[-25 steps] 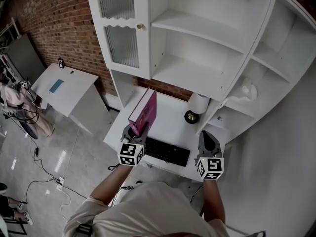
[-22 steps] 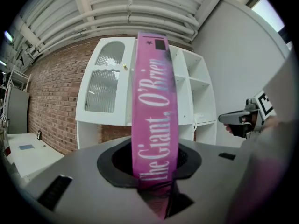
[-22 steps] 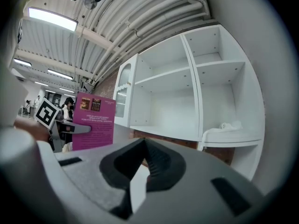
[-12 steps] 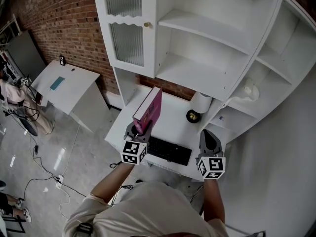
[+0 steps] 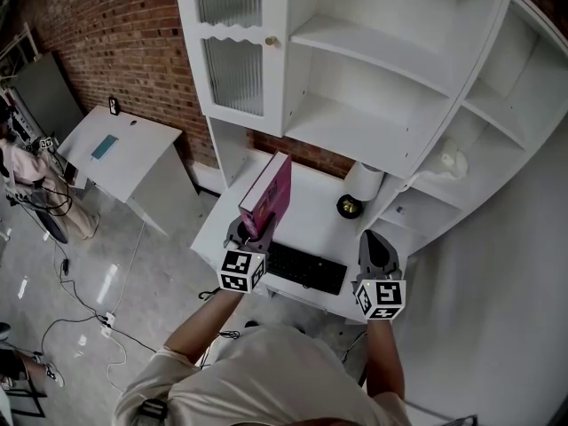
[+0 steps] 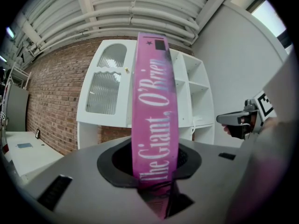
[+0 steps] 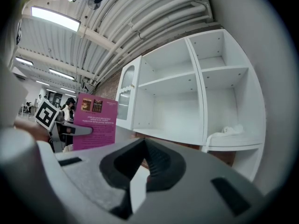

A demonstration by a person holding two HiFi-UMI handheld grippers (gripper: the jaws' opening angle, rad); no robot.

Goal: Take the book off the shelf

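Observation:
A pink book stands upright over the white desk, in front of the white shelf unit. My left gripper is shut on its lower end. In the left gripper view the pink spine rises straight out from between the jaws of the left gripper. My right gripper hangs over the desk's right part with nothing in it. Its jaws meet at the tips in the right gripper view. That view shows the book's back cover at the left. The open shelves hold no books.
A black keyboard lies on the desk's near edge. A white cylinder and a small black round thing stand at the desk's back right. A white lump lies on the side shelf. A slanted white table stands at the left.
The head view has drifted a little, so the shelf sits further right. The book stays in the left gripper over the desk; the right gripper has barely moved.

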